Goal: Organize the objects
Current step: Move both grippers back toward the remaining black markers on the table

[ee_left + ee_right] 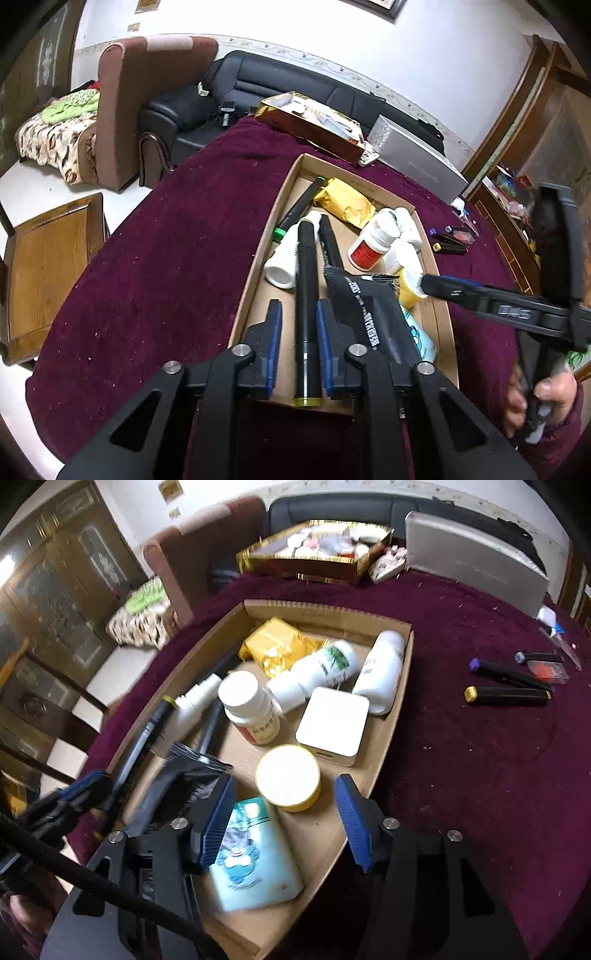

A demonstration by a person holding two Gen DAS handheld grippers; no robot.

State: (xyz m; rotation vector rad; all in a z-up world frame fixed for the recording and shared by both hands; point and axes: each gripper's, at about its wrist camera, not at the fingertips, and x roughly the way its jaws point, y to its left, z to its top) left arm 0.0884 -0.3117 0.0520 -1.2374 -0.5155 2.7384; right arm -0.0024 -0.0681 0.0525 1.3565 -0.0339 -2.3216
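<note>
Left wrist view: black marker between the fingers, over the box

Left wrist view, left to right: maroon tabletop (155, 236), then the cardboard box (258, 254). The left hand-held gripper (298, 315) straddles a black marker (306, 295). The marker's long axis runs straight along the fingers, pointing away into the box. There's a visible gap on both sides, so it's released, not clamping. The marker looks to be resting in the box, its yellow end at the near wall.

The right hand-held gripper (286, 797) hangs wide open over the yellow-rimmed tin (288, 777) and a light-blue packet (251, 856), gripping nothing.

Loose markers (508, 695) lie on the cloth right of the box, well apart from it. My read: those are next, and the right hand is nearer. They lie roughly crosswise to its fingers, which suits a grasp across the barrel.

Room: gold box (314, 554) and silver box (476, 565) at the far edge, sofa (280, 83) behind.
</note>
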